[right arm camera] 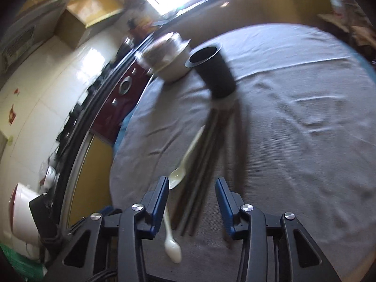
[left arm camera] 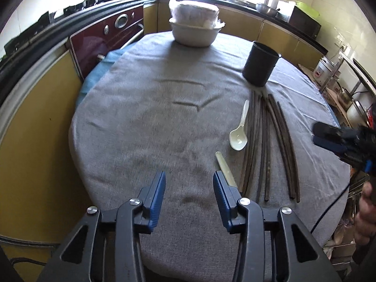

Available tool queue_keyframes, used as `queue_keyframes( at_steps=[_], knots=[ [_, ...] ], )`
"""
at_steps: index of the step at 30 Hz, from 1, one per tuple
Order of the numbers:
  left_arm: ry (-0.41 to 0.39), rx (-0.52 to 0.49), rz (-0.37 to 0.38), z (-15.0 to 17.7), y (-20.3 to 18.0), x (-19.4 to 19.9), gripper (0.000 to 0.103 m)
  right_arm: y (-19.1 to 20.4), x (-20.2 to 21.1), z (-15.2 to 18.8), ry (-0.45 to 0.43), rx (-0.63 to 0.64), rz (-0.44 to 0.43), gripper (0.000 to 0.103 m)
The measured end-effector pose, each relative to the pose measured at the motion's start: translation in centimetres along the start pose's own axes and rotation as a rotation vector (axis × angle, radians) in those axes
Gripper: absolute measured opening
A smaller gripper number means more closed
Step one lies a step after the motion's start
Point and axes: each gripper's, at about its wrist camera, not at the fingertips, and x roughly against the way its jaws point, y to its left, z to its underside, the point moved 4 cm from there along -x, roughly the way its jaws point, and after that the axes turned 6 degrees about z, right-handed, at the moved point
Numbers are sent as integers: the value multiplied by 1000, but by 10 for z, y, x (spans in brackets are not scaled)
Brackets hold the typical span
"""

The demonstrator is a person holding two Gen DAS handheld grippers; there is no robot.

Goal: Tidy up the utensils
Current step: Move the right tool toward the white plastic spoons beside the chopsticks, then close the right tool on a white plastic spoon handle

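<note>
Several dark chopsticks (left arm camera: 265,145) (right arm camera: 204,164) lie fanned out on the grey cloth, in front of an upright black cup (left arm camera: 259,64) (right arm camera: 215,72). A white soup spoon (left arm camera: 239,134) (right arm camera: 185,162) rests to their left. A second white spoon (left arm camera: 224,168) (right arm camera: 171,246) lies nearer. My left gripper (left arm camera: 189,181) is open over bare cloth, and the second spoon's handle sits just beside its right finger. My right gripper (right arm camera: 192,185) (left arm camera: 329,138) is open and hangs above the near ends of the chopsticks, without touching them. The right wrist view is blurred.
A stack of white bowls (left arm camera: 193,27) (right arm camera: 171,58) stands at the far end of the round cloth-covered table (left arm camera: 141,117). Yellow cabinets, a dark red oven (left arm camera: 110,35) and cluttered counters ring the table. A hand (left arm camera: 366,209) shows at the right edge.
</note>
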Motion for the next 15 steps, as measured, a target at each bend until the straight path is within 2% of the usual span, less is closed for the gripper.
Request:
queue_keyframes(
  at_steps=[3, 6, 10, 15],
  knots=[
    [10, 19, -17, 3, 8, -4, 44, 13, -33, -11, 67, -28, -68, 38],
    [27, 47, -3, 4, 14, -9, 46, 20, -66, -20, 110, -67, -79, 36],
    [24, 54, -4, 3, 21, -10, 46, 23, -101, -31, 161, -131, -64, 30],
    [9, 55, -15, -1, 29, -8, 46, 19, -130, -38, 184, -174, 13, 25]
  ],
)
